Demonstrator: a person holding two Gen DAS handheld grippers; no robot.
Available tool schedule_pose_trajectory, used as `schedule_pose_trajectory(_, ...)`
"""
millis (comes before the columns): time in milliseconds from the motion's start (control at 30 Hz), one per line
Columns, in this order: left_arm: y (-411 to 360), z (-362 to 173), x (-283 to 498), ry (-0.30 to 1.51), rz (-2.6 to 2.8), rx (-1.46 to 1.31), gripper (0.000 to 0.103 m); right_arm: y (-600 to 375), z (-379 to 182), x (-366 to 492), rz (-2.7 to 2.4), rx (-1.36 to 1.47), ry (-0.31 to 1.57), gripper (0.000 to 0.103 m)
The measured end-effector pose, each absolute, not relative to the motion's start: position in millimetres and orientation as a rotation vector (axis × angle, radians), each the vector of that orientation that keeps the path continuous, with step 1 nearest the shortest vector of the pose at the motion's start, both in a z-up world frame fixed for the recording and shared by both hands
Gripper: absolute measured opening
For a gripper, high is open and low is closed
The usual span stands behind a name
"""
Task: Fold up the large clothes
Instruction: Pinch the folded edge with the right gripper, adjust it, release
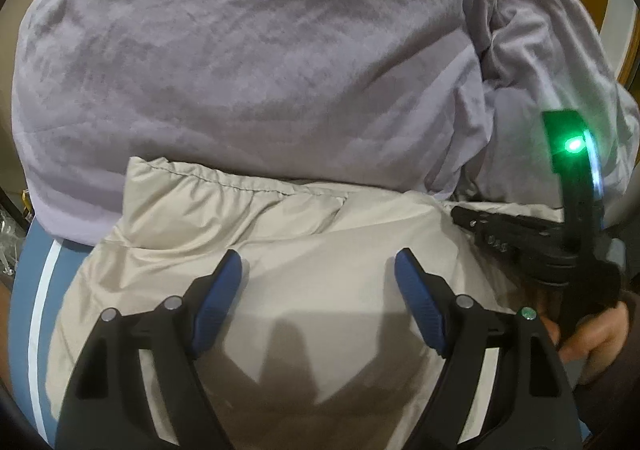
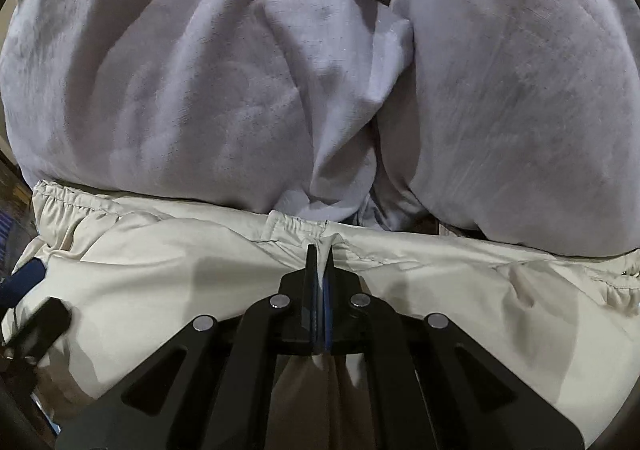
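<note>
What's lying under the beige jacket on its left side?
A blue surface with a white stripe shows under the beige jacket at its left edge. The lavender garment lies behind it. Everything under the jacket's middle is covered.

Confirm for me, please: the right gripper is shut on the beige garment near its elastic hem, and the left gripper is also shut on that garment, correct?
Not quite. The right gripper is indeed shut on the beige garment near its elastic hem, but the left gripper is open: the left wrist view shows its blue pads spread wide apart over the beige fabric, gripping nothing.
</note>
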State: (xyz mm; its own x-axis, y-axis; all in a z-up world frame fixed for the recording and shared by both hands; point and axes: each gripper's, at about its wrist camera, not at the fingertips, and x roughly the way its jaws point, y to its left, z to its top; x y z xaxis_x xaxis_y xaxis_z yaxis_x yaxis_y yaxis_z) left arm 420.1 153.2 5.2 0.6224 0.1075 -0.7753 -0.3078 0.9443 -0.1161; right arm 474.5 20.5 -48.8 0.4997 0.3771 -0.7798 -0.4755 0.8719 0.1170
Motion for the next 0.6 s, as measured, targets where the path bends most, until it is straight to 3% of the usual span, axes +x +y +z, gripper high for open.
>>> schedule_pose_trajectory(100,153.3,-9.2,428.5,0.889,0.260,-0.239,0.082,16.0,-41.4,466.5,0.539,-0.120,0.894,0.006)
schedule_pose_trajectory(167,155.9,-19.2,431.8,0.904,0.276,-0.236,0.083,1.2,-32.0,461.8,0.553,-0.109,0.886,0.019)
schedule_pose_trajectory(233,158.4,-27.9,434.5,0.917,0.289,-0.236,0.083,-11.1,-22.5,454.8,0.567,-0.086,0.870,0.044)
schedule_pose_trajectory(267,160.0,-31.8,435.3,0.920,0.293,-0.238,0.084,-17.2,-16.2,447.9,0.565,-0.074,0.851,0.049)
schedule_pose_trajectory(600,165.1,-41.9,443.6,0.924,0.302,-0.243,0.085,-84.8,4.8,406.4,0.479,-0.063,0.767,0.052)
